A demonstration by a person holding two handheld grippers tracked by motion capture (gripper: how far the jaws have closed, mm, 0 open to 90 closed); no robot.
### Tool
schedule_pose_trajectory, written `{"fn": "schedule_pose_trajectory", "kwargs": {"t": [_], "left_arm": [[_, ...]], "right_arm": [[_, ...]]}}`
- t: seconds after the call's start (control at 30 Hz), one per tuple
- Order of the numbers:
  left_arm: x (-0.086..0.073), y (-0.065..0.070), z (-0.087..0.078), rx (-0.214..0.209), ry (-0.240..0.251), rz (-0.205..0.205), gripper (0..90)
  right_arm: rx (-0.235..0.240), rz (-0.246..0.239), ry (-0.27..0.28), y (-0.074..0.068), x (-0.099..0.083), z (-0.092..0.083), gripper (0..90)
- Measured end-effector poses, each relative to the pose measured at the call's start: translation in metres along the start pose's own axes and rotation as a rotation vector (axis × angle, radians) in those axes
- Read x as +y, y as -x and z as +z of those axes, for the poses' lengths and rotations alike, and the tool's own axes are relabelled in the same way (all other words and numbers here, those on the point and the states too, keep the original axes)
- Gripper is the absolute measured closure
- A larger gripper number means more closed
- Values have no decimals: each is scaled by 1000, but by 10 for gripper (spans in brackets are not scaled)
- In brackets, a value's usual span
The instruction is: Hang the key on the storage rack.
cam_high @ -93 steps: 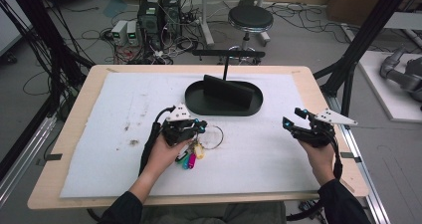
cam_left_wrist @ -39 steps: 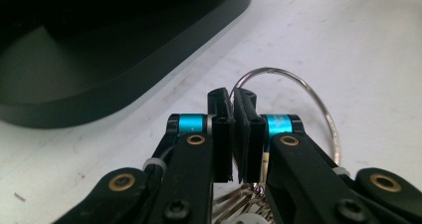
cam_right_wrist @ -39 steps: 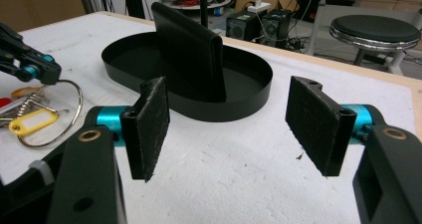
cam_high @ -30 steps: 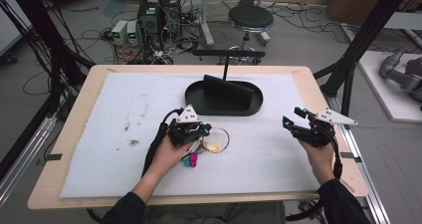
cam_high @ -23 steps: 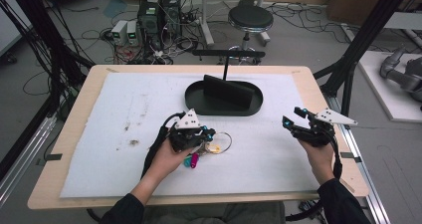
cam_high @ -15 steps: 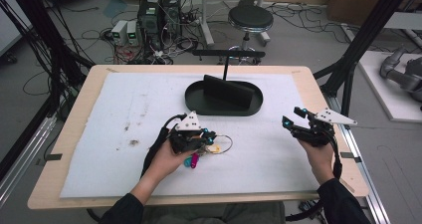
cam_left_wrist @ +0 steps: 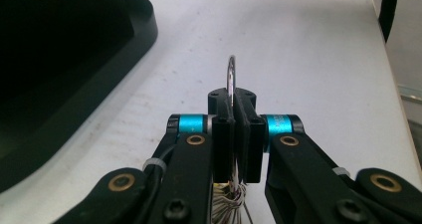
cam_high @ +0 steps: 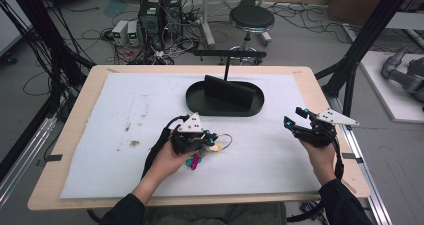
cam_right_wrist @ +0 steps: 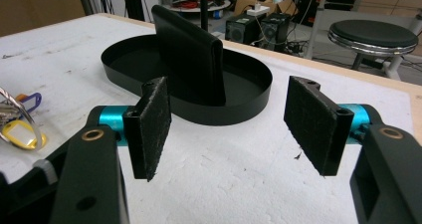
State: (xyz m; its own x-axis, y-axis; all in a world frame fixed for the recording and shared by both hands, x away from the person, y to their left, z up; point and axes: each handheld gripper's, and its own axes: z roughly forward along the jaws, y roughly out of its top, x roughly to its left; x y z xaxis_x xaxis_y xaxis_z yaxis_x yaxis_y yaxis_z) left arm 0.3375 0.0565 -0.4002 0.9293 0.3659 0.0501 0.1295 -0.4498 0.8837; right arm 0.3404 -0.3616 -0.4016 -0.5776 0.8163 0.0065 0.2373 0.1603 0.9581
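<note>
Our left tool [cam_left_wrist: 233, 115] is clamped on the thin metal ring [cam_left_wrist: 231, 79] of a bunch of key tags [cam_high: 200, 155], gripping it edge-on so the loop stands up between the pads. We judge that this grip lets the coloured tags hang free below, ready to be carried. The bunch sits near the middle of the worktop [cam_high: 100, 135], on the white mat, just in front of the black tray [cam_high: 225, 97], which looks like where it is to go.

Our right tool [cam_right_wrist: 229, 129] waits with its pads well apart and nothing between them, off to the right side, probably kept clear until needed.

The left gripper view shows the pinch itself and a tangle of fine wire under the pads. The high view gives the layout and the pink and yellow tags beside the hand. The right gripper view shows the upright black block [cam_right_wrist: 191, 59] standing inside the tray, and a yellow and a blue tag at its left edge.
</note>
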Motion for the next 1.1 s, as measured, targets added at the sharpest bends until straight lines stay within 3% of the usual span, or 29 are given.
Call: {"fn": "schedule_pose_trajectory", "kwargs": {"t": [0.3, 0.5, 0.73, 1.1], "left_arm": [[19, -7, -19, 35, 97, 20, 864], [29, -14, -31, 65, 156, 11, 864], [38, -32, -45, 104, 230, -20, 865], [55, -66, -61, 190, 302, -72, 867]], "right_arm": [[-7, -3, 2, 1, 0, 1, 356], [-10, 1, 1, 1, 0, 1, 357], [-11, 3, 4, 1, 0, 2, 358], [-16, 8, 8, 2, 0, 2, 359]]}}
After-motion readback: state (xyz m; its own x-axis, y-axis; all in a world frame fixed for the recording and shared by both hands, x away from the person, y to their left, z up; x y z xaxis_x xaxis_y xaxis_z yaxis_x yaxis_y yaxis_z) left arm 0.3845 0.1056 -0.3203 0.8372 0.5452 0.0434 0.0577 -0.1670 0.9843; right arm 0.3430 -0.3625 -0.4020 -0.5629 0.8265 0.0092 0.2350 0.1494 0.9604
